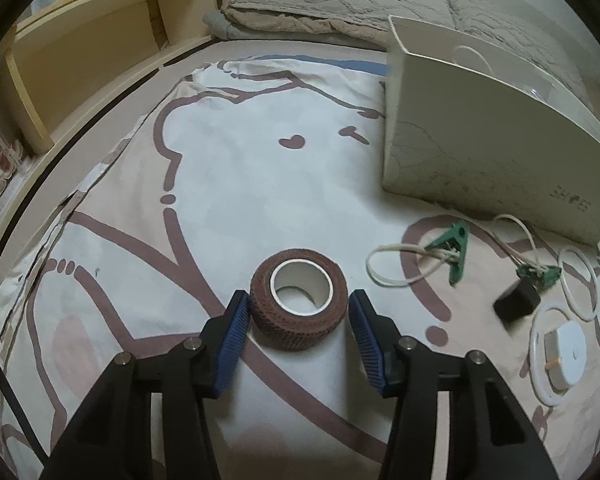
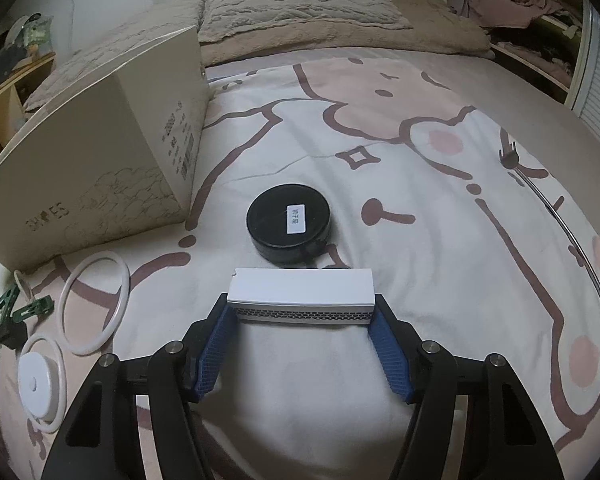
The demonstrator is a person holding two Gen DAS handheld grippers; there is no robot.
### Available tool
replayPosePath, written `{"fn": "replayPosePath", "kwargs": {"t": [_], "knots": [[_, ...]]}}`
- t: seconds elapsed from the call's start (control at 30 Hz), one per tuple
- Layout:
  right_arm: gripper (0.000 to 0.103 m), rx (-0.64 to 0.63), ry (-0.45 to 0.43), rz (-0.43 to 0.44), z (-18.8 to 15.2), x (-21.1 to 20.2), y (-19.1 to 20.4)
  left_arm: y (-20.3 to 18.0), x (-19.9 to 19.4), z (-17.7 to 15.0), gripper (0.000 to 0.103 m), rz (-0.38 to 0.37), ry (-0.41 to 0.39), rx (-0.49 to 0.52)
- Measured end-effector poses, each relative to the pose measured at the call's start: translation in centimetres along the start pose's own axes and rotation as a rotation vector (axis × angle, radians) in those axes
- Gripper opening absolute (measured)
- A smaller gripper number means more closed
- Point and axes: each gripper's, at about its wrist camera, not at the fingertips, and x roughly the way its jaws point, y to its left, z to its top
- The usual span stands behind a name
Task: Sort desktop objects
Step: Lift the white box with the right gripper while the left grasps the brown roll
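In the left wrist view a brown tape roll [image 1: 299, 298] with a white core stands on the bedsheet between the blue pads of my left gripper [image 1: 299, 305]. The jaws are open; the left pad is almost at the roll and a small gap shows on the right. In the right wrist view a white rectangular box [image 2: 302, 294] lies crosswise between the tips of my right gripper [image 2: 301, 309]. The jaws stand wide at the box's two ends; I cannot tell whether they press it. A cream shoebox [image 1: 496, 140] stands to the right, and shows at the left in the right wrist view [image 2: 88, 160].
Green clips [image 1: 454, 250] on white cord, a black cube [image 1: 516, 304], a white round device [image 1: 566, 354] and white rings [image 2: 94, 298] lie near the shoebox. A black round tin [image 2: 290, 220] sits behind the white box. A metal back scratcher [image 2: 560, 224] lies right. A wooden shelf [image 1: 80, 52] stands left.
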Motion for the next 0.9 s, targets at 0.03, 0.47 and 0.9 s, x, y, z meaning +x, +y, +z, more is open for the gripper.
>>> {"fn": "replayPosePath", "kwargs": {"t": [0.03,0.47,0.9], "knots": [[0.067,-0.003,0.001,0.002,-0.1,-0.1,0.1,-0.1,-0.1,-0.1,0.051,-0.004,-0.001,0.007],[0.067,-0.074,0.043,0.072,-2.2,-2.2,2.7,-3.4,-2.9,-2.2,0.051,-0.090,-0.029,0.123],[0.067,-0.145,0.074,0.142,-5.0,-4.7,4.3,-7.7,-4.5,-5.7,0.051,-0.184,-0.002,0.271]]}}
